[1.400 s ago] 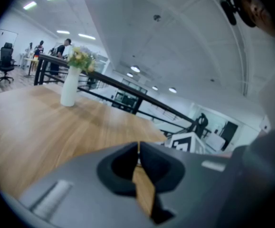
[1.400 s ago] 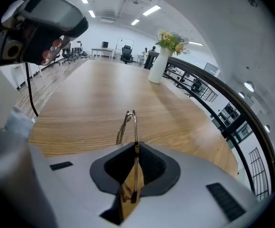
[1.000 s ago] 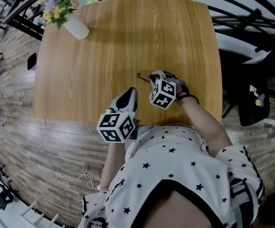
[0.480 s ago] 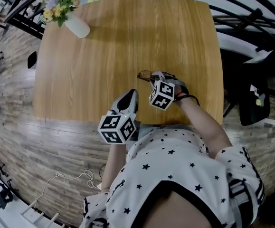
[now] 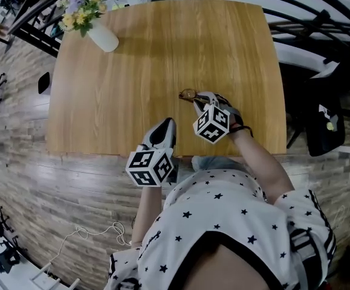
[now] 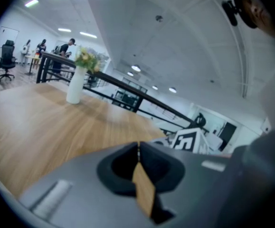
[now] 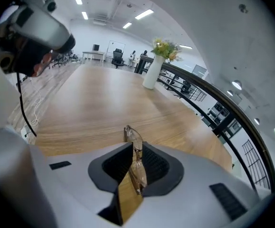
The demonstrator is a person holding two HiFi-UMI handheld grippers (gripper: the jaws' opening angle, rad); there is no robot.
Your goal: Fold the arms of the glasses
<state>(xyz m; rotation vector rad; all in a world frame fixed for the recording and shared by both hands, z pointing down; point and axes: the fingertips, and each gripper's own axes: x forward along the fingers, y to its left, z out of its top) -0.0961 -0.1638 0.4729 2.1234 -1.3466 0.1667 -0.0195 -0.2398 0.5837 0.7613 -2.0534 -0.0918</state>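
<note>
1. Nearest is the person in a white short-sleeved shirt with black stars (image 5: 223, 222), standing at the near edge of the table with a tool in each hand.
2. The left gripper (image 5: 168, 123), grey-bodied with a black-and-white marker cube, lies low over the near edge of the table at about 7 o'clock from the other tool. In the left gripper view its jaws (image 6: 138, 148) are pressed together with nothing between them; only a sliver of wood shows through below the tips.
3. The right gripper (image 5: 198, 99) points away from the person and downward. In its own view the jaws (image 7: 133, 146) pinch a pair of thin-framed glasses with clear lenses (image 7: 136, 152), held edge-on.
4. One lens sticks out past the jaw tips. In the head view the glasses (image 5: 188, 94) show just beyond the tool, at about 4 o'clock from the table's middle. I cannot tell whether they touch the wood or how the arms lie.
5. The light-brown wooden table with rounded corners (image 5: 138, 71) stretches away, bare across its middle.
6. At its far corner, about 11 o'clock from the middle, stands a white vase with yellow and purple flowers (image 5: 104, 39), also seen in both gripper views (image 6: 74, 85) (image 7: 152, 74).
7. Behind the table runs a black metal railing (image 5: 307, 23).
8. Farthest off is a bright office with desks and a black office chair (image 6: 6, 61).
</note>
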